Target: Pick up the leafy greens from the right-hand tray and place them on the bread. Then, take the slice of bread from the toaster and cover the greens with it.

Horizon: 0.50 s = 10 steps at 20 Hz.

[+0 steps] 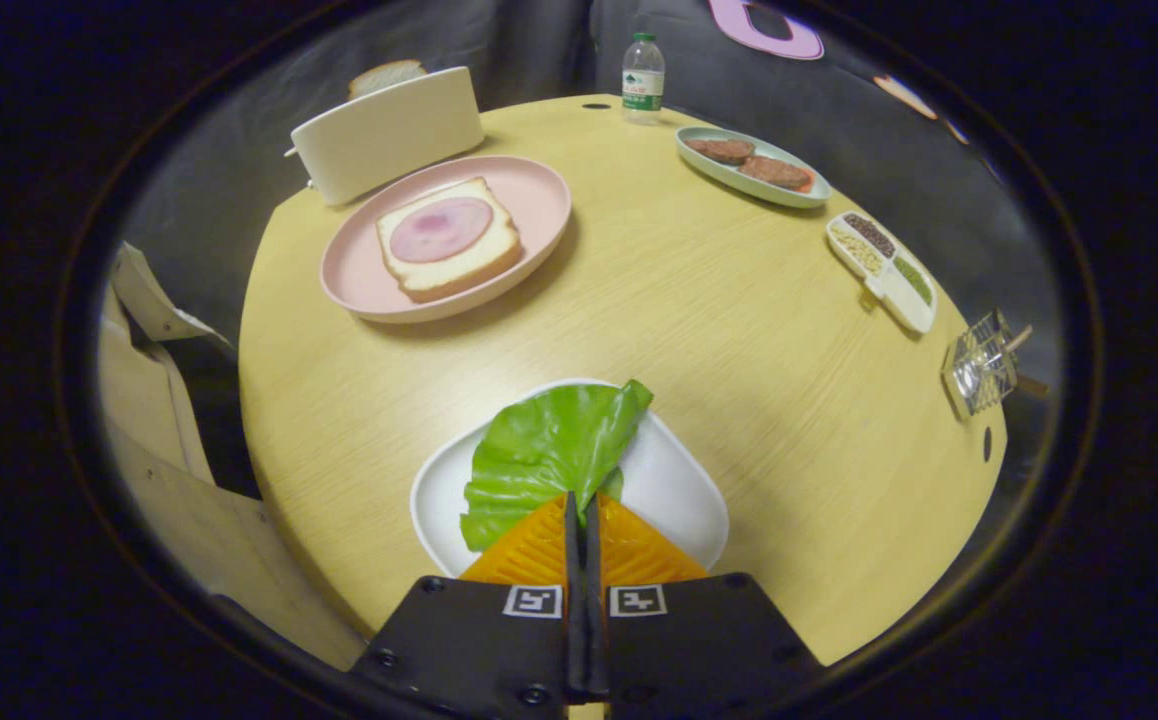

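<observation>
A green lettuce leaf [549, 450] lies over the white tray [684, 490] right at my fingers, its far tip reaching past the tray's rim. My gripper [579, 500] is shut on the leaf's near edge, the fingers pressed almost together. Beyond the tray, across bare table, a pink plate [539, 195] carries a bread slice topped with a round of ham [447, 238]. Behind that plate stands a cream toaster [389, 130] with a second bread slice [386, 75] poking out of its slot.
A water bottle [643, 80] stands at the round wooden table's far edge. To the far right are a pale green dish with two patties [751, 168], a divided white dish of grains [884, 270] and a small wire rack [979, 372]. Cardboard [159, 430] leans beside the table at left.
</observation>
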Tool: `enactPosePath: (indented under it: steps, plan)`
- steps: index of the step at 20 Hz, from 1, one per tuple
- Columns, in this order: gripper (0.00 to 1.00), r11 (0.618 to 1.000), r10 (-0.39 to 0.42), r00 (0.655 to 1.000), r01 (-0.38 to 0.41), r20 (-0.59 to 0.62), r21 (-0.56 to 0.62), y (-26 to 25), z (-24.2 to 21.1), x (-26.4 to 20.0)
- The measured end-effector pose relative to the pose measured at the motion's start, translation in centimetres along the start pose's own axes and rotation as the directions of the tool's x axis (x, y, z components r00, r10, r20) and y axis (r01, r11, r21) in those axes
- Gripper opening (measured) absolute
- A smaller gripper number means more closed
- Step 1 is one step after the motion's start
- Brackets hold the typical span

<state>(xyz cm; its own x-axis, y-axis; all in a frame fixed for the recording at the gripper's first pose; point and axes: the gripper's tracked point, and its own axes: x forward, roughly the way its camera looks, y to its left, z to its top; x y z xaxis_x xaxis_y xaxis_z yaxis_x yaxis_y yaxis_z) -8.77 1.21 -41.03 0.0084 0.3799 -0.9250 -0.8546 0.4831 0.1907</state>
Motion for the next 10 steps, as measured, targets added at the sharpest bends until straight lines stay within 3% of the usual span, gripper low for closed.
enactPosePath:
  steps: [10]
  plan:
    - [0.04, 1.0, -0.013, 0.997, 0.012, 0.073, 0.016, 2.1, 3.9, -3.2]
